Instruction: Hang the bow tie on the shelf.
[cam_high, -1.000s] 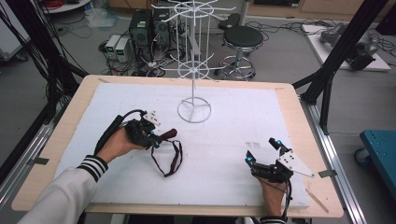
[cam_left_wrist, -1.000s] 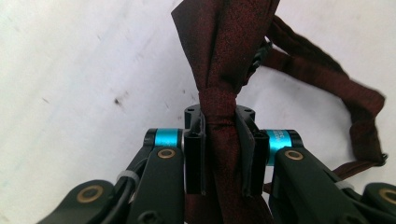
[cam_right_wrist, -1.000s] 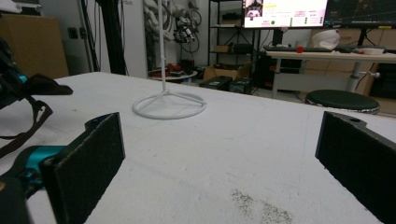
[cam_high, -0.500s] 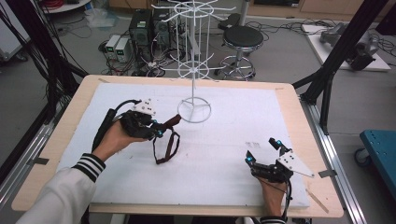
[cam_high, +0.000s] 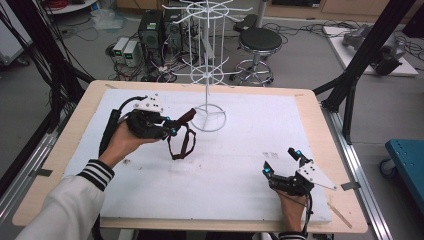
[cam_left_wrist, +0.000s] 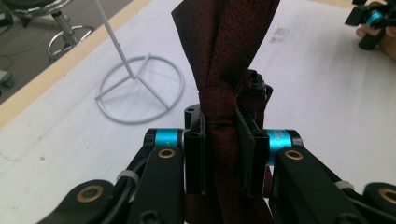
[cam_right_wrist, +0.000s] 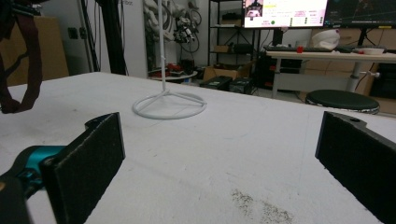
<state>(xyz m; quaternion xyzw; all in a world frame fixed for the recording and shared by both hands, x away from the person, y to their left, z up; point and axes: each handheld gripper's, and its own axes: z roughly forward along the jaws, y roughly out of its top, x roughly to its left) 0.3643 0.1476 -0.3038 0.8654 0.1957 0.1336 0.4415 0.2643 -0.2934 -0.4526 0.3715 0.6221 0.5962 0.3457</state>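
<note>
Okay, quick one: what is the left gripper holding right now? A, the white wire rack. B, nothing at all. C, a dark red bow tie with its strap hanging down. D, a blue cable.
C: the left gripper is shut on the dark red bow tie, and in the high view the tie's strap dangles in a loop above the white mat.

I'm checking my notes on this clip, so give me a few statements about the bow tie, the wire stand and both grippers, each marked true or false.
1. The left gripper is shut on the dark red bow tie. True.
2. The bow tie's strap hangs on the white wire stand. False: it dangles below the left gripper.
3. The right gripper is open, holding nothing. True.
4. The stand lies tipped over. False: it stands upright.
</note>
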